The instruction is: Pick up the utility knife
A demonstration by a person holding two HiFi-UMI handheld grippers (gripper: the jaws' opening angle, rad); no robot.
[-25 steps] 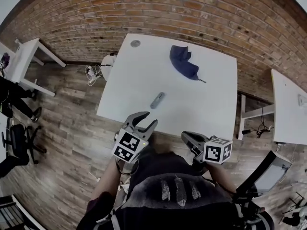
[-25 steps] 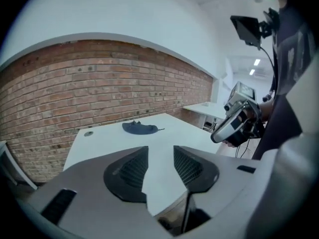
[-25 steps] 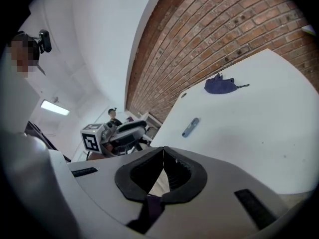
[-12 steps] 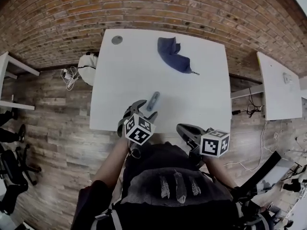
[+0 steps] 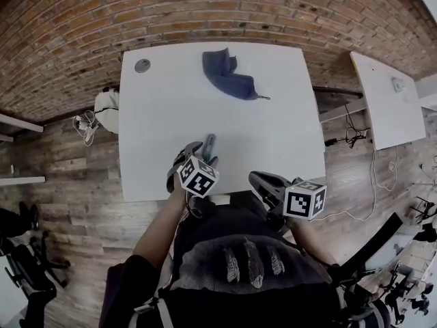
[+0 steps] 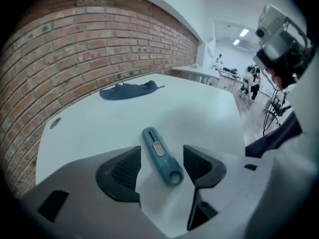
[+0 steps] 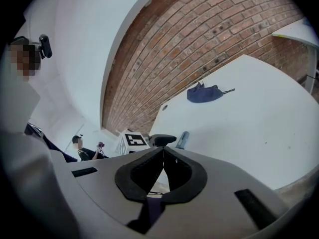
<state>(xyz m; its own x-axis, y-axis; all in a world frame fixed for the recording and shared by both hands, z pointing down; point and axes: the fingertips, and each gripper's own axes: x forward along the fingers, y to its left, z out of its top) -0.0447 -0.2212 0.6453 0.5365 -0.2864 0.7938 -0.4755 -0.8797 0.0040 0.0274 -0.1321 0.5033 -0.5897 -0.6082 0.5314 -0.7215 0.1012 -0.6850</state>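
Knife [image 6: 156,148] between left gripper [image 6: 162,158] jaws spread wide, not gripped yet; right gripper [image 7: 163,153] closed, empty. Drop lower, centre up, squeeze gently.

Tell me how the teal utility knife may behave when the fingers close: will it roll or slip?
The utility knife looks flat-sided and lies flat on the table, so it probably will not roll. Its smooth, rigid-looking body may slide or pivot if one of the fingers touches first.

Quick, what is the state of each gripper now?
Left gripper: open, jaws have just been opening, knife between them, not gripped.
Right gripper: shut, empty.
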